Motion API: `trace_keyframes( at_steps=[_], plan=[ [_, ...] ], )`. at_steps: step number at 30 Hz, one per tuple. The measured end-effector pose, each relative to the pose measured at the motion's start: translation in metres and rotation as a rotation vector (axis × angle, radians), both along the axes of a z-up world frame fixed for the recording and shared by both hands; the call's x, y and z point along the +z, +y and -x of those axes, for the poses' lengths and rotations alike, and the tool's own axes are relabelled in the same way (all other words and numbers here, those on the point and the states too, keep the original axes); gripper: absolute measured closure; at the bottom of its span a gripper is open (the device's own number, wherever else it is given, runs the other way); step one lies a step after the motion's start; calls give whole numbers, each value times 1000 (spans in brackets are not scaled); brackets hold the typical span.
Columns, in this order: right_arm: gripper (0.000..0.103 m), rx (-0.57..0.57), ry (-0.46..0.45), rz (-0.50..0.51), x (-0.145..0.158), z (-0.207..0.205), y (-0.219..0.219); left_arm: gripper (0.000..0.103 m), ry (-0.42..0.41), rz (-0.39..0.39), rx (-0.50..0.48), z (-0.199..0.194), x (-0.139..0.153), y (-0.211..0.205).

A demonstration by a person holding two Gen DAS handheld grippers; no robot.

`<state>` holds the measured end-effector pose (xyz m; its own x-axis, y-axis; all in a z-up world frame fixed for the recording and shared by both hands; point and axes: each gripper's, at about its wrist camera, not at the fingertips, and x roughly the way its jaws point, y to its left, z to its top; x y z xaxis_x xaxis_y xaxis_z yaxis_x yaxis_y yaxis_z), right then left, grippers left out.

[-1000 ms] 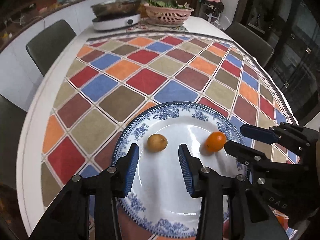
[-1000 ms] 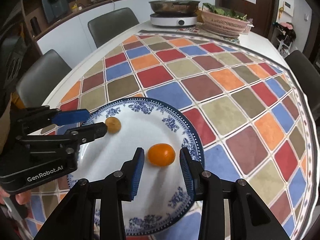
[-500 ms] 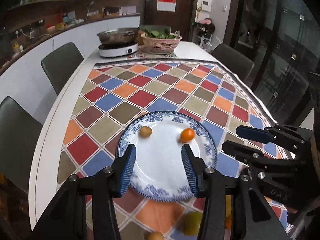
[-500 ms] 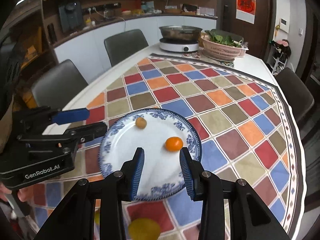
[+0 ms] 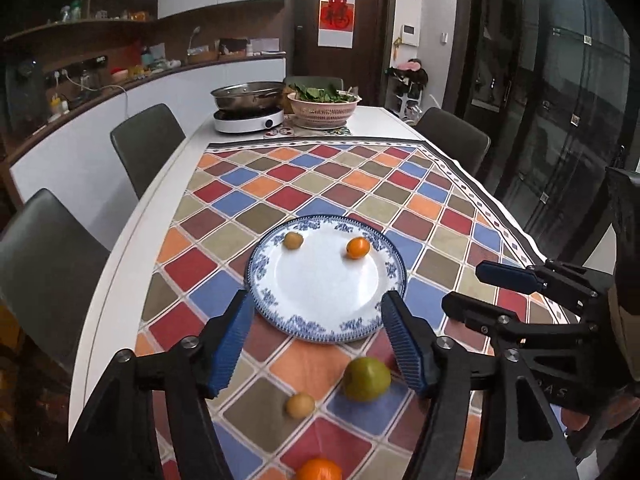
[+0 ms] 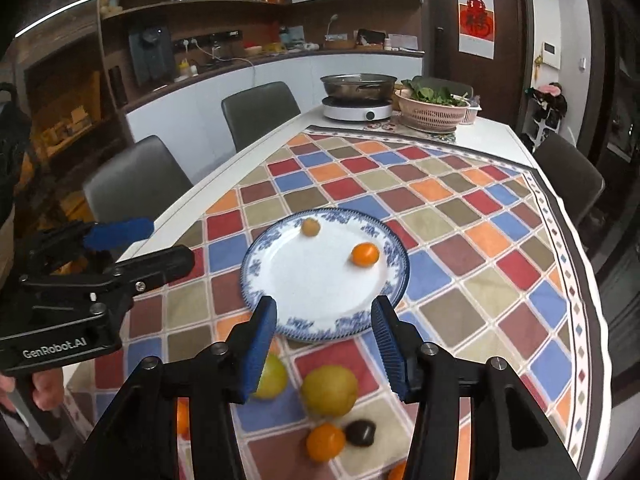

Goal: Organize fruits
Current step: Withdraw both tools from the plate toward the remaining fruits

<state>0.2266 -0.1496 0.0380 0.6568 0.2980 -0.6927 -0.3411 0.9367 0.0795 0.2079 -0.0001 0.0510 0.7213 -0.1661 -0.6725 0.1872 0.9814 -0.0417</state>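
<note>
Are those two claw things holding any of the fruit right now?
No. The left gripper and right gripper have just been opening, with nothing between their jaws; two fruits lie on the plate.

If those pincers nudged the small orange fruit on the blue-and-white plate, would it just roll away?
Probably: the small orange fruit looks round, and the blue-and-white plate looks glossy and smooth. The raised rim might stop it. It looks small, so likely light.

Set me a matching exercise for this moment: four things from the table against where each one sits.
Things:
1. small orange citrus fruit
2. dark brown rounded fruit
3. pink woven basket of greens
4. steel pan

Places:
A. on the white cooker
B. on the cloth in front of the plate
C. on the blue-patterned white plate
D. beside the cooker, far end

Pairs: 1-C, 2-B, 3-D, 4-A
</note>
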Motion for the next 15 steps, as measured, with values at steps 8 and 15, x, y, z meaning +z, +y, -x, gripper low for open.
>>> trace_keyframes(
  at_steps=[8, 15],
  plan=[
    [53, -9, 8, -3, -6, 32, -3, 26, -6, -6, 24, 42, -6, 5],
    [53, -7, 32, 9, -18, 53, -3, 25, 42, -20, 30, 64, -27, 8]
  ],
)
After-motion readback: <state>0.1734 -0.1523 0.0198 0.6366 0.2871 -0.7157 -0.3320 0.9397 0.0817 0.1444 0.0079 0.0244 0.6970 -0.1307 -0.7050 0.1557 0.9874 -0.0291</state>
